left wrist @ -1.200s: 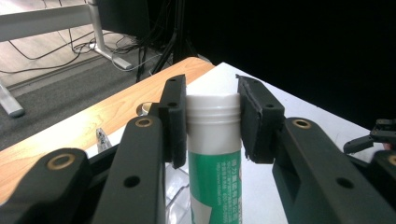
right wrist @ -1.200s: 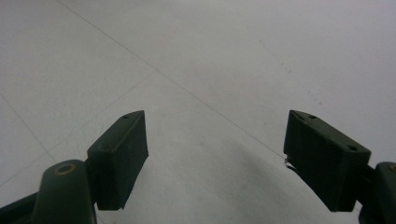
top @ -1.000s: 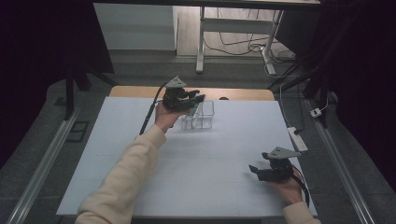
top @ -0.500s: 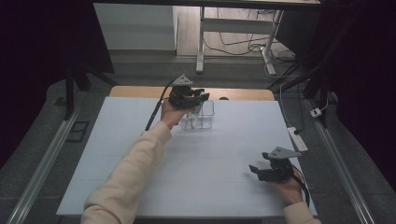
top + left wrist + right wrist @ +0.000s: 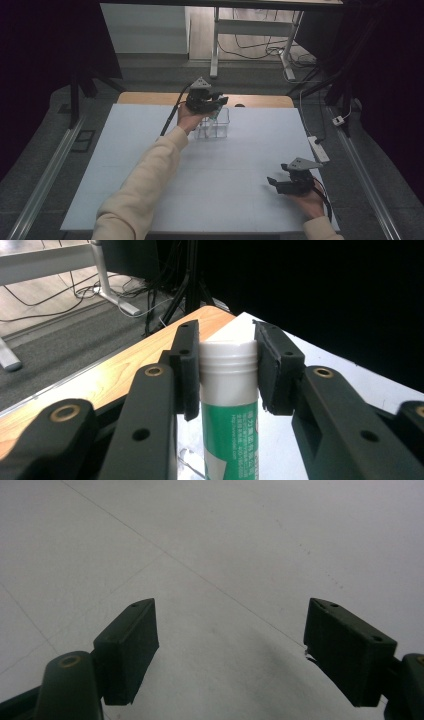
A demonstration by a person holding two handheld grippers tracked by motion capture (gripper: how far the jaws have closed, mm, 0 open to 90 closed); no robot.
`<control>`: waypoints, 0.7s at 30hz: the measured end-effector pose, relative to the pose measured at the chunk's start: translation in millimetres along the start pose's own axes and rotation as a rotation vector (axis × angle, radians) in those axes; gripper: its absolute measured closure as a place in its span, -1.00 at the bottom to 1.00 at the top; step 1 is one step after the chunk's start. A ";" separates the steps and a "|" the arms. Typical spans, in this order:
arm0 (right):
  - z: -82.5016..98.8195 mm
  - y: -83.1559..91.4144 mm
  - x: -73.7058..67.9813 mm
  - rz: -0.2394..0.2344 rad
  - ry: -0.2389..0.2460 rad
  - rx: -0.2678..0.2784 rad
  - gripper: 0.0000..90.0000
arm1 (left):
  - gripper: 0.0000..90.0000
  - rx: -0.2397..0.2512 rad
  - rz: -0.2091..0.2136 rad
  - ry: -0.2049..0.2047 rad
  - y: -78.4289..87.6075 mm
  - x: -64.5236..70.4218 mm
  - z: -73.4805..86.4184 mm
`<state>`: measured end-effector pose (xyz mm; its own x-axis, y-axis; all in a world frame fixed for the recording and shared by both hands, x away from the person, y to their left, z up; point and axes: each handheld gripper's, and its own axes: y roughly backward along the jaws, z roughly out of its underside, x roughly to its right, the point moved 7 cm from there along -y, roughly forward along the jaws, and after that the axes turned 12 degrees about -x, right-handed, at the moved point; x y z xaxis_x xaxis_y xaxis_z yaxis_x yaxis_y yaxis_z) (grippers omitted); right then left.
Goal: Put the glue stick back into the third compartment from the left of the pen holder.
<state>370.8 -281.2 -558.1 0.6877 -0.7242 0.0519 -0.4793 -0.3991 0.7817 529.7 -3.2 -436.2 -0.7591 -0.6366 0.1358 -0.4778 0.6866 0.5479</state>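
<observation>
1. At the far middle of the white surface [image 5: 150, 165], the left gripper [image 5: 227, 370] has its fingers [image 5: 184, 367] clamped on the white cap of a green-and-white tube [image 5: 230, 425], one finger on either side.
2. The tube's lower end is cut off; its small print is unreadable.
3. A clear container [image 5: 214, 126] sits just beneath the tube. At the near right, the right gripper [image 5: 231, 650] hovers with fingers apart.
</observation>
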 end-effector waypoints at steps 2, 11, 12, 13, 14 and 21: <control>0.0 0.1 0.2 -0.001 -0.001 0.000 -0.54 | 0.43 -0.001 0.000 0.003 -3.1 -0.5 -0.7; 1.0 1.1 0.1 -0.002 -0.001 -0.002 -0.54 | 0.43 -0.006 -0.004 0.011 -19.8 -4.8 -2.4; 1.2 1.1 0.1 -0.001 0.000 -0.003 -0.54 | 0.43 -0.007 -0.001 0.010 -21.5 -5.4 -2.7; 1.5 1.1 0.2 0.001 0.000 -0.004 -0.54 | 0.43 -0.007 0.000 0.012 -23.3 -5.6 -3.2; 2.0 1.2 0.6 0.003 0.001 -0.007 -0.54 | 0.43 -0.007 -0.003 0.009 -24.8 -6.3 -3.5; 5.9 1.6 2.3 0.004 -0.009 -0.010 -0.54 | 0.43 0.004 -0.009 0.018 -34.5 -11.7 -4.5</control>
<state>368.3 -286.9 -560.4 0.6806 -0.7310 0.0493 -0.4767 -0.3907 0.7875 557.0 -21.0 -453.0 -0.7468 -0.6490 0.1452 -0.4866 0.6820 0.5460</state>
